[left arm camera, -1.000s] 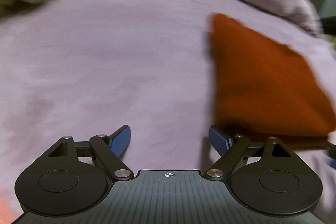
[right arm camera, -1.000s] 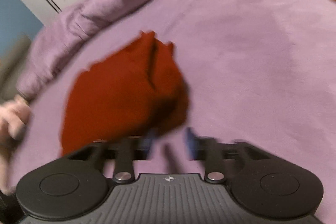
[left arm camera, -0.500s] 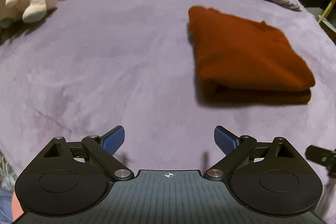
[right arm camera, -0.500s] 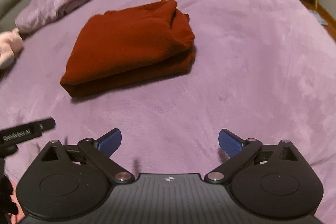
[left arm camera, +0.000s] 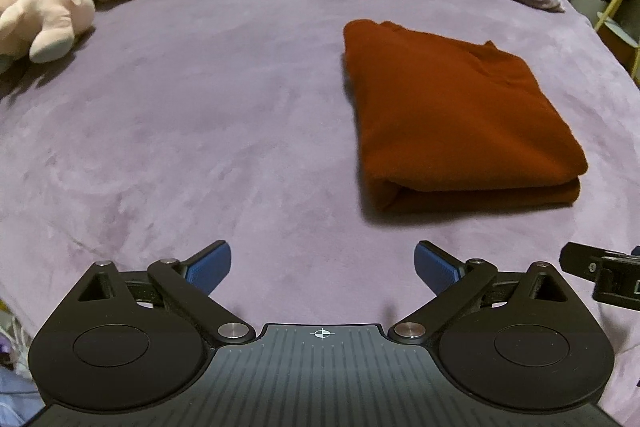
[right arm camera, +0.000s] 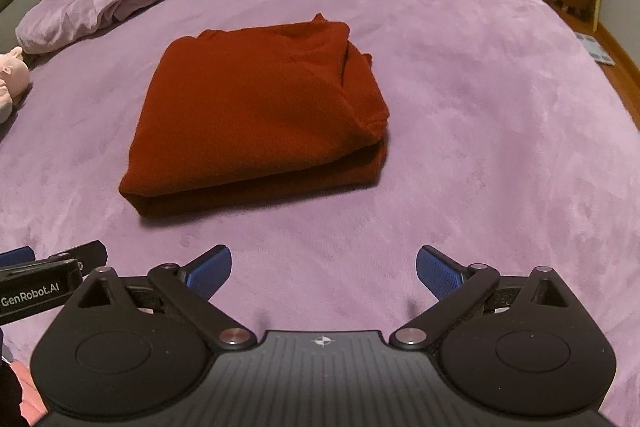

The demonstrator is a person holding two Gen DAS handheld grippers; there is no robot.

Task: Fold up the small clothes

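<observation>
A purple bed [right arm camera: 460, 99] fills both views. Left gripper [left arm camera: 322, 263] and right gripper [right arm camera: 324, 265] hover with jaws spread, gripping nothing; ahead, apart from both, the rust-red garment [right arm camera: 256, 115] lies folded flat, seemingly finished

"GenRobot.AI" showed in white on the left gripper's [right arm camera: 36, 289] black body; nothing else was readable.

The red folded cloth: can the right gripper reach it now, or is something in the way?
Probably yes. The right gripper is open and empty, and only bare purple bedcover lies between it and the red cloth. The left gripper is off to the side.
</observation>
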